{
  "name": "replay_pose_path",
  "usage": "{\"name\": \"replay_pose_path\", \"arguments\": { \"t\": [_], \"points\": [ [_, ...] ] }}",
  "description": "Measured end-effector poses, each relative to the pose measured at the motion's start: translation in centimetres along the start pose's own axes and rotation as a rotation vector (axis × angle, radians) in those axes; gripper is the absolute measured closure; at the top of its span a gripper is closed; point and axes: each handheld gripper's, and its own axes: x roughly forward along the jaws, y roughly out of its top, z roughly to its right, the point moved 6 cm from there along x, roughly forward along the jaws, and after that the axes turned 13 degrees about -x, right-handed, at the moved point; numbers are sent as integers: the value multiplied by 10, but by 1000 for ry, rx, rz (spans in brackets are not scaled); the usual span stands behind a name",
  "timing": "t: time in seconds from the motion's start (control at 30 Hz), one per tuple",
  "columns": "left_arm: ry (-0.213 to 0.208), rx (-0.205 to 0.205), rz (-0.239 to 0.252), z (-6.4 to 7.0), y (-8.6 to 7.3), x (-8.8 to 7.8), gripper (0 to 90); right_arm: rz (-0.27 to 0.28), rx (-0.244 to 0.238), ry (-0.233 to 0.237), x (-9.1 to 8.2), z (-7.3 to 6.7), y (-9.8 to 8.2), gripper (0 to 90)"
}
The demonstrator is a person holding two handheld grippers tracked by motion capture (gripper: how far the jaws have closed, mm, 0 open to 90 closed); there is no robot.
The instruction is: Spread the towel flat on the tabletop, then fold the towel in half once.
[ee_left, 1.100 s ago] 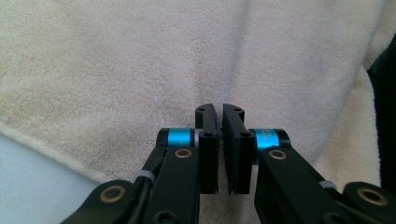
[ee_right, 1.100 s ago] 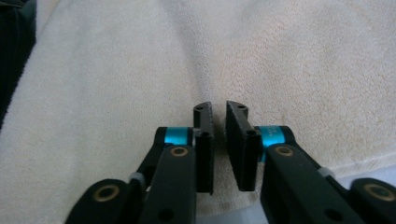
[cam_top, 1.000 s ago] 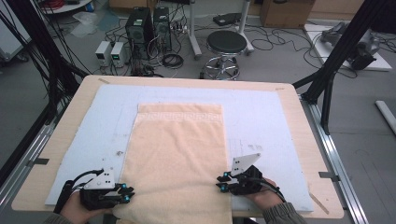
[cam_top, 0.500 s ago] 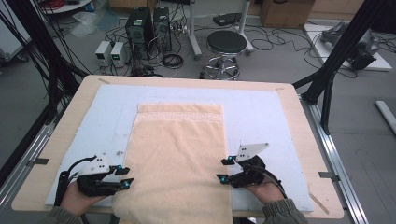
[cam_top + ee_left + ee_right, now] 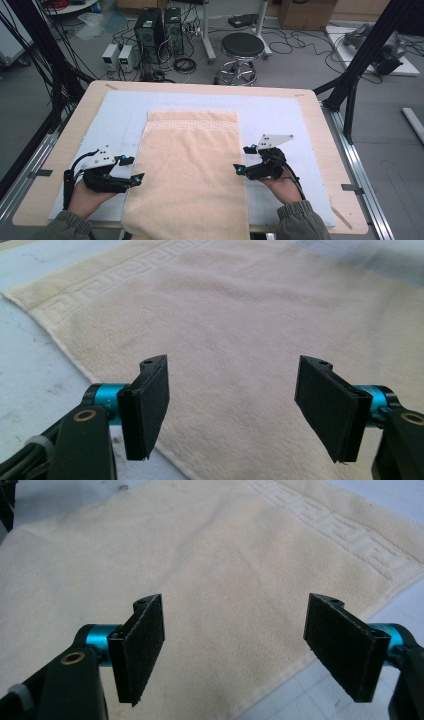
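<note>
A cream towel (image 5: 190,170) with a key-pattern border at its far end lies flat on the white mat (image 5: 300,115), and its near end hangs over the table's front edge. My left gripper (image 5: 132,169) sits at the towel's left edge, and its jaws have just been opening. In the left gripper view the left gripper (image 5: 232,390) stands open above the towel (image 5: 240,315) with nothing between the pads. At the towel's right edge, my right gripper (image 5: 243,159) has also just been opening. The right gripper (image 5: 235,625) is held wide over the towel (image 5: 200,555), gripping nothing.
The wooden table (image 5: 325,140) rims the mat on all sides. Behind the table stand a round stool (image 5: 242,47), computer cases (image 5: 155,25) and loose cables on the floor. Black frame posts (image 5: 360,65) rise at the right and left.
Both grippers were shut at the towel's near side edges. They have since opened and moved away from the person along those edges, lifting slightly. The towel lies as before.
</note>
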Motion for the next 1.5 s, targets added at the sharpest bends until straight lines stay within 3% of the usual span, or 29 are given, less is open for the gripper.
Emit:
{"name": "replay_pose_path", "arguments": {
  "t": [0.23, 0.47, 0.67, 0.83, 1.0, 1.13, 1.23, 1.3, 1.5],
  "points": [
    [3, 6, 6, -3, 15, 5, 295, 4, -13, -3, 2, 11, 13, 231],
    [4, 5, -3, -4, 15, 7, 299, -25, -17, 14, 7, 11, 11, 231],
    [7, 13, -6, -7, 18, 7, 311, -15, -20, 13, 7, 14, 12, 233],
    [31, 28, 12, -15, 38, 4, 314, -28, -28, -12, 2, 25, 20, 233],
    [76, 54, 13, -28, 60, 6, 323, -15, -47, -51, -1, 44, 44, 238],
    [103, 12, 54, -49, 76, 16, 323, -18, -52, -86, 7, 65, 55, 243],
    [117, -76, 85, -70, 79, 27, 326, -35, -34, -103, 17, 79, 52, 243],
    [136, -120, 81, -82, 77, 36, 342, -49, -22, -107, 27, 86, 45, 243],
    [195, -150, 35, -101, 66, 66, 376, -84, 30, -122, 52, 105, 25, 258]
  ]
}}
